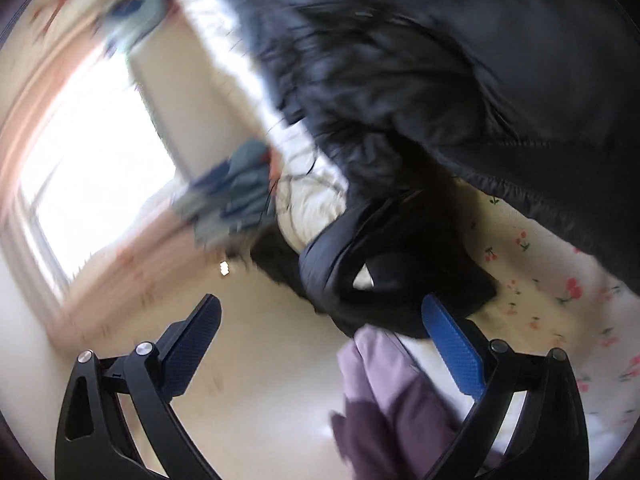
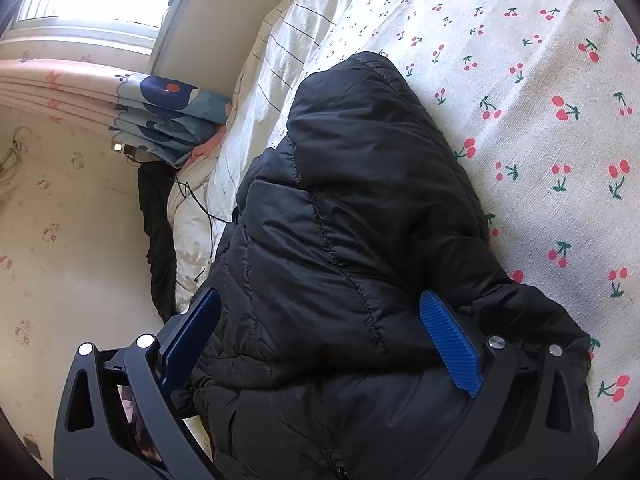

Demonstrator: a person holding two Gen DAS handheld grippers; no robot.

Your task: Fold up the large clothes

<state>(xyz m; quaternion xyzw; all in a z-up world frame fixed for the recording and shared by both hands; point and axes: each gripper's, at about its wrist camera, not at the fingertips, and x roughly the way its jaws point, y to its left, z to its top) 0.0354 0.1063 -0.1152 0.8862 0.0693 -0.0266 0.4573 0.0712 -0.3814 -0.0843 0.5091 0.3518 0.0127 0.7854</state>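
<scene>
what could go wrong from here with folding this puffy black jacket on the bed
1. The right gripper is open, straddling a thick bulge of the black jacket; closing there may pinch only the slippery outer layer and lose it.
2. The jacket lies at the edge of the cherry-print sheet, so a pull could drag it off the bed.
3. A thin cable lies beside the jacket and might snag.

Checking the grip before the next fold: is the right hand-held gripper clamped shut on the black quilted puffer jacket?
No, the right hand-held gripper is open, its blue fingers spread apart around the black quilted puffer jacket.
</scene>
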